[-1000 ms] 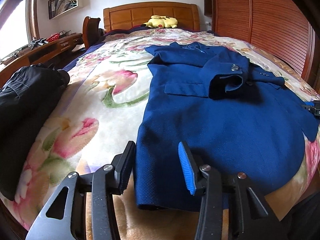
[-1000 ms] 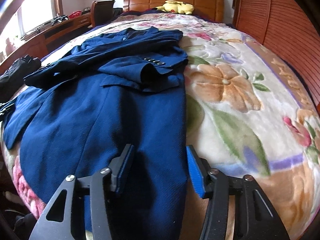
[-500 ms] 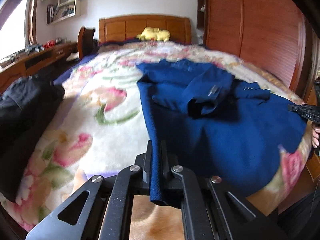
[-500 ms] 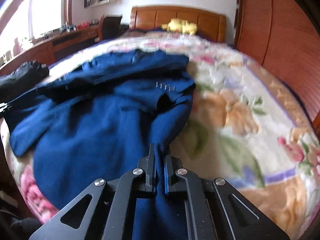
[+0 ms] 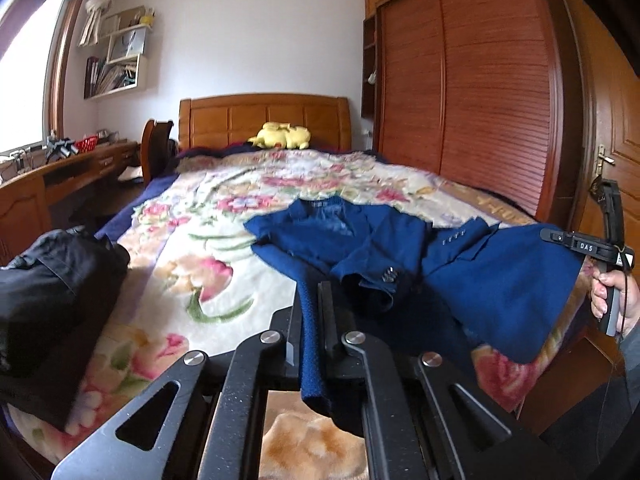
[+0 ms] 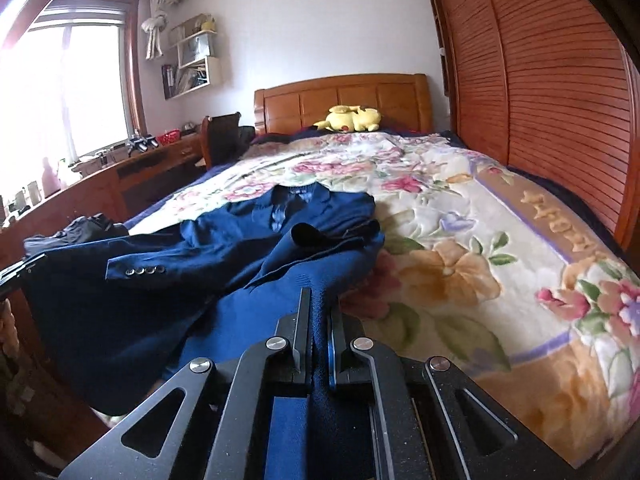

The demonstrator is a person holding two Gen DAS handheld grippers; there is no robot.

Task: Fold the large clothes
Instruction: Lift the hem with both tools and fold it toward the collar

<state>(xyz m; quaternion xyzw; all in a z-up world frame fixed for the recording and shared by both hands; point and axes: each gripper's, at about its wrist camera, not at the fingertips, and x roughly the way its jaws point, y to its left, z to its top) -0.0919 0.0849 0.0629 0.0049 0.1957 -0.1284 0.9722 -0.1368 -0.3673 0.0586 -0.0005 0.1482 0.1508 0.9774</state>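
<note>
A dark blue suit jacket [image 5: 400,248] lies on the flowered bedspread [image 5: 208,240], collar toward the headboard, both sleeves folded across its front. My left gripper [image 5: 310,300] is shut on the jacket's bottom hem near one corner, and the cloth hangs from its jaws. My right gripper [image 6: 318,308] is shut on the hem at the other corner of the jacket [image 6: 200,264]. The lower half of the jacket is lifted off the bed between the two grippers. The right gripper also shows at the right edge of the left wrist view, held by a hand [image 5: 608,296].
A black garment [image 5: 52,296] is heaped at the bed's left edge. A yellow plush toy [image 5: 280,138] sits by the wooden headboard [image 5: 264,120]. A slatted wardrobe [image 5: 460,100] runs along the right side, a wooden desk [image 5: 60,176] and a chair along the left.
Both grippers went from open around the hem to shut on it, then rose and tilted up, lifting the jacket's lower edge off the bed.
</note>
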